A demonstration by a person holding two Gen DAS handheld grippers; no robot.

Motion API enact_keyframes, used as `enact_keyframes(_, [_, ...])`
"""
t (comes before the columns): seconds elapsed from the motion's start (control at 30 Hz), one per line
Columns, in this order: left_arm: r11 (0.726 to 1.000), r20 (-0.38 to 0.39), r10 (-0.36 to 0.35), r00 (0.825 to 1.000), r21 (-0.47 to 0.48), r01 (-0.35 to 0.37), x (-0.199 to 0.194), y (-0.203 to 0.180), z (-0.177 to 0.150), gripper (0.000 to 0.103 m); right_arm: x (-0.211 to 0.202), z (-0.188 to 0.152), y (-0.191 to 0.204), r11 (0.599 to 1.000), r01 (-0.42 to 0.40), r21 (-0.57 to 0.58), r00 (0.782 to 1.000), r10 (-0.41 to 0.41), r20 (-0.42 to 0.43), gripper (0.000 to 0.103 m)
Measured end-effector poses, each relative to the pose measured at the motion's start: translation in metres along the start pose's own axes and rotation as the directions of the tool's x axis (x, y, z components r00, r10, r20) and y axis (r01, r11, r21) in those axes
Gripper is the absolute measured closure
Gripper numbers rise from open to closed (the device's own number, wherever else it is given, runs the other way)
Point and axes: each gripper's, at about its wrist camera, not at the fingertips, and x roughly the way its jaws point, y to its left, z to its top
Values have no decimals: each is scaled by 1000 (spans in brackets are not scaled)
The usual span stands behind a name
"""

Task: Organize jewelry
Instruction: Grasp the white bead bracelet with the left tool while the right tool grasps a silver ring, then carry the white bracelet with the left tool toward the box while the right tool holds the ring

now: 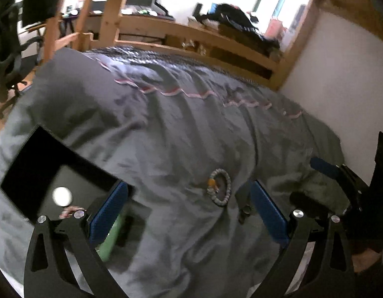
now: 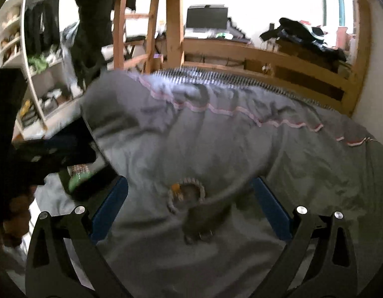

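On your far left a black open jewelry box (image 1: 54, 171) sits on the grey rumpled bed cover (image 1: 166, 129), a round white piece (image 1: 62, 195) lying inside it and a pale green item (image 1: 111, 236) at its near edge, partly hidden behind the left finger of your left tool (image 1: 189, 213). That tool is spread wide and holds nothing; its blue pads (image 1: 109, 211) stand far apart over the bedding. Between them, nearer the right pad, lies the grey beaded bracelet with an orange bead (image 1: 220, 187), flat on the cover. Just right of it and a little nearer you lies a small dark metal piece (image 1: 246, 211), too blurred to identify. Further right, your other tool (image 1: 340, 173) shows as a blue finger on a black frame at the picture's edge.

From the right wrist view, the same bracelet (image 2: 186, 193) lies between the blue fingers (image 2: 111, 206) of your right tool (image 2: 191, 211), which is also released and empty. A dark blurred shape crosses its near edge. The wooden bed frame (image 2: 266, 57) runs behind the bedding.
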Motion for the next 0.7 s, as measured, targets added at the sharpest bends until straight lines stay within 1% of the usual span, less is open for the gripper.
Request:
enact_keyframes(0.07, [1000, -25, 6, 1000, 31, -5, 16, -11, -4, 6, 8, -13, -4, 999, -26, 20, 999, 26, -25, 4])
enact_keyframes(0.13, [998, -45, 15, 999, 64, -12, 32, -20, -7, 8, 21, -26, -15, 997, -57, 56, 996, 60, -62, 11])
enact_keyframes(0.17, [997, -59, 11, 998, 75, -6, 41, -25, -7, 16, 27, -31, -16, 996, -55, 63, 995, 61, -84, 24])
enact_keyframes(0.2, [997, -72, 4, 997, 80, 2, 47, -27, -7, 20, 37, -36, -19, 997, -46, 63, 991, 53, -125, 36])
enact_keyframes(0.23, [997, -95, -7, 995, 82, 15, 58, -31, -8, 26, 45, -40, -21, 997, -36, 63, 986, 45, -163, 41])
enact_keyframes(0.27, [997, -107, -11, 994, 79, 19, 66, -32, -8, 27, 54, -45, -25, 997, -31, 72, 977, 45, -208, 55])
enact_keyframes(0.3, [997, -124, -13, 992, 79, 23, 75, -34, -9, 27, 58, -48, -28, 996, -25, 83, 972, 44, -230, 64])
enact_keyframes(0.33, [996, -145, -12, 989, 81, 24, 86, -35, -10, 30, 63, -52, -30, 995, -21, 95, 967, 44, -249, 66])
enact_keyframes(0.37, [996, -157, -12, 988, 84, 25, 94, -36, -12, 37, 68, -55, -33, 994, -18, 105, 963, 46, -264, 66])
enact_keyframes(0.43, [995, -184, -21, 983, 88, 38, 110, -36, -17, 40, 79, -61, -35, 993, -11, 115, 952, 46, -301, 69])
enact_keyframes(0.53, [995, -216, -21, 976, 88, 41, 129, -32, -24, 42, 90, -62, -34, 993, -14, 119, 948, 51, -313, 69])
enact_keyframes(0.57, [996, -226, -21, 974, 84, 41, 135, -31, -25, 48, 96, -62, -33, 993, -6, 117, 947, 43, -320, 69])
enact_keyframes(0.67, [997, -236, -20, 971, 72, 38, 141, -26, -26, 54, 108, -63, -29, 994, -24, 107, 939, 59, -339, 69])
enact_keyframes(0.7, [997, -237, -16, 971, 71, 33, 142, -26, -27, 60, 110, -64, -23, 997, -18, 80, 936, 45, -348, 69])
